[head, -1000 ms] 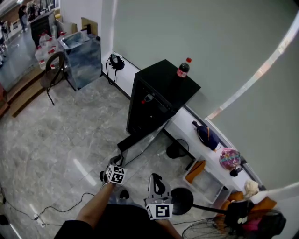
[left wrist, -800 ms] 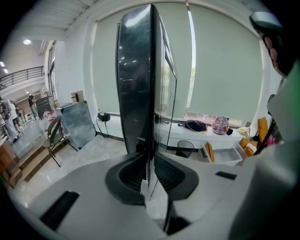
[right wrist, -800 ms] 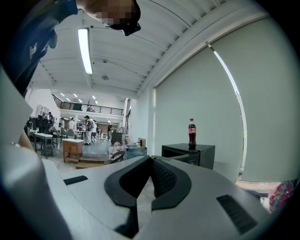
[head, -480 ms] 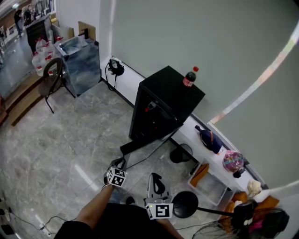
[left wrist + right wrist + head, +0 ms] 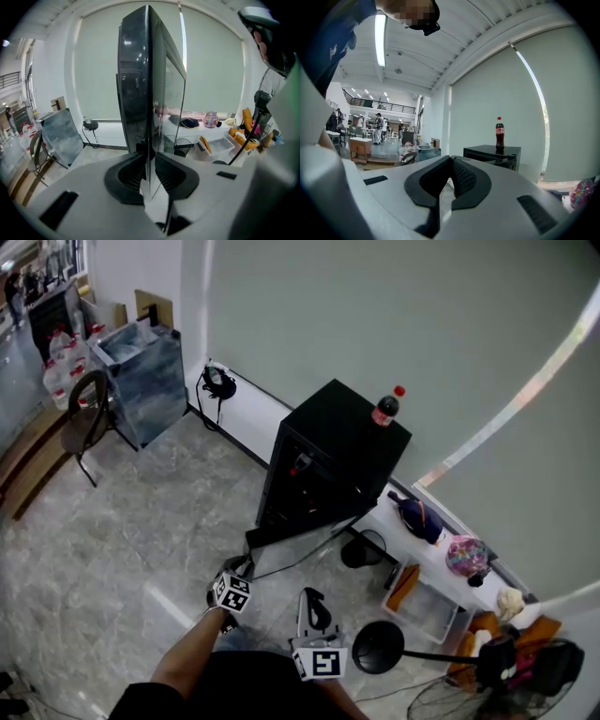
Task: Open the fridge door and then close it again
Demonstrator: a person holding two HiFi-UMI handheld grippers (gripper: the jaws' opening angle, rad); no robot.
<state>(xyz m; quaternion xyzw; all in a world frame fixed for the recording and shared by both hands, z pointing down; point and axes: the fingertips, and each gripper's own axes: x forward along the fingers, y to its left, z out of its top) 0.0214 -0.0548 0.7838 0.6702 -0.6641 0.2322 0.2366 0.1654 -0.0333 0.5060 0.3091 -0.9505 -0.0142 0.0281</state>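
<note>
Your left gripper [image 5: 149, 164] pinches the edge of the fridge door [image 5: 140, 84] between its fingers, the door standing open from the black fridge [image 5: 333, 451] (a cola bottle [image 5: 384, 407] on top). Your right gripper [image 5: 451, 161] holds its fingers pressed together, empty.

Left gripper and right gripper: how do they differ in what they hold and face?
The left gripper has its fingers closed on the edge of the fridge door; the right gripper has its fingers together on nothing. The left gripper looks along the open door; the right gripper faces the fridge from farther off. Both have black fingers.
</note>
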